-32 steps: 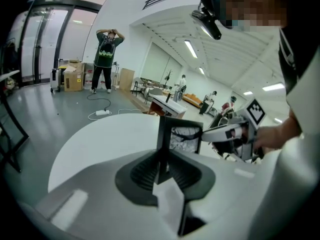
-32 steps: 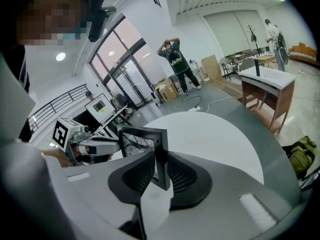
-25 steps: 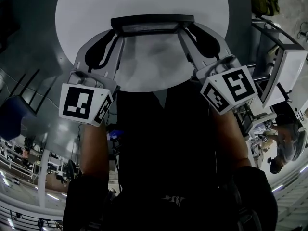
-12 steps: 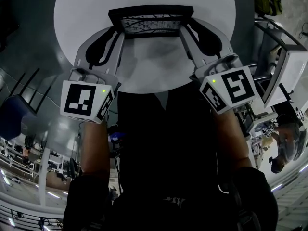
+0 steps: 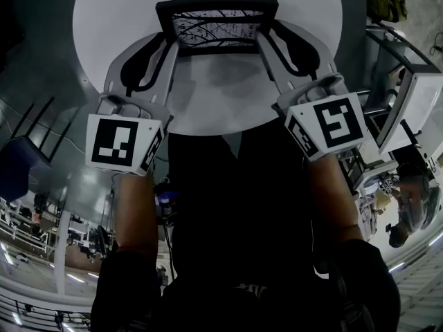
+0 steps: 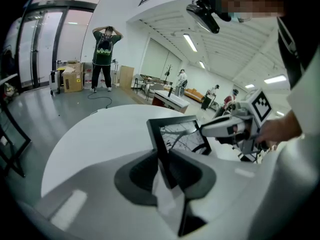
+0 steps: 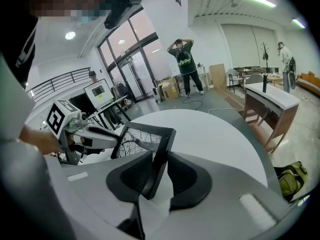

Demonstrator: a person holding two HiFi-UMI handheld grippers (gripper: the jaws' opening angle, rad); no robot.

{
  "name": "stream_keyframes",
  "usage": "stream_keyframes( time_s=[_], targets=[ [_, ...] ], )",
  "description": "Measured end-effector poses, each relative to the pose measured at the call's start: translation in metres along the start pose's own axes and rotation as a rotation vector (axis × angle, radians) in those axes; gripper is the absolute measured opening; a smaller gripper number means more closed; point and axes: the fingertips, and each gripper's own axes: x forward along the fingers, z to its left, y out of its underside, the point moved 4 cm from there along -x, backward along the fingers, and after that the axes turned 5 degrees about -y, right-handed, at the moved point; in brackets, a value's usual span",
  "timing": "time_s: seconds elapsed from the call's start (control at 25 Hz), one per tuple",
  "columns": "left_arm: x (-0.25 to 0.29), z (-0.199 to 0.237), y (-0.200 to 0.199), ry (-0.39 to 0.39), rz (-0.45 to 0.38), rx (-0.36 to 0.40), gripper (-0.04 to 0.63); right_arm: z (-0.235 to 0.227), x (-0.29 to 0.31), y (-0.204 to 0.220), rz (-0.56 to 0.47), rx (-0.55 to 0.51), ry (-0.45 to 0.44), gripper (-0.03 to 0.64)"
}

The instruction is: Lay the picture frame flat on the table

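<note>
Picture frame (image 5: 217, 25) tilted, far on table (image 5: 208, 109).
Left gripper (image 6: 165, 159) clamps its left edge; right gripper (image 7: 159, 164) has just been opening, loose around the right edge.

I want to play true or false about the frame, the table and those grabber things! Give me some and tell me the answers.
1. The picture frame is black. True.
2. The table is square. False: it is round and white.
3. One edge of the frame stands between the jaws of the right gripper. True. Those jaws have just been opening, and a gap shows beside the frame.
4. The left gripper is far from the frame. False: the frame's other edge stands between its jaws.
5. The person standing far behind the table has both hands on their head. True.
</note>
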Motion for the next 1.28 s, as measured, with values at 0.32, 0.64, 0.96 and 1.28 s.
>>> stream_keyframes(
  time_s=[0.32, 0.64, 0.96, 1.28],
  targets=[
    [0.008, -0.005, -0.002, -0.007, 0.014, 0.041, 0.072, -0.008, 0.000, 0.004, 0.014, -0.009, 0.008, 0.101],
    [0.014, -0.009, -0.002, -0.017, 0.065, 0.113, 0.074, -0.014, 0.000, 0.006, 0.023, -0.035, 0.032, 0.107],
    [0.017, -0.010, 0.000, -0.032, 0.084, 0.128, 0.072, -0.015, 0.005, 0.007, 0.028, -0.080, 0.074, 0.106],
    [0.021, -0.014, 0.002, -0.049, 0.095, 0.181, 0.061, -0.014, 0.007, 0.009, 0.056, -0.174, 0.119, 0.092]
  ],
)
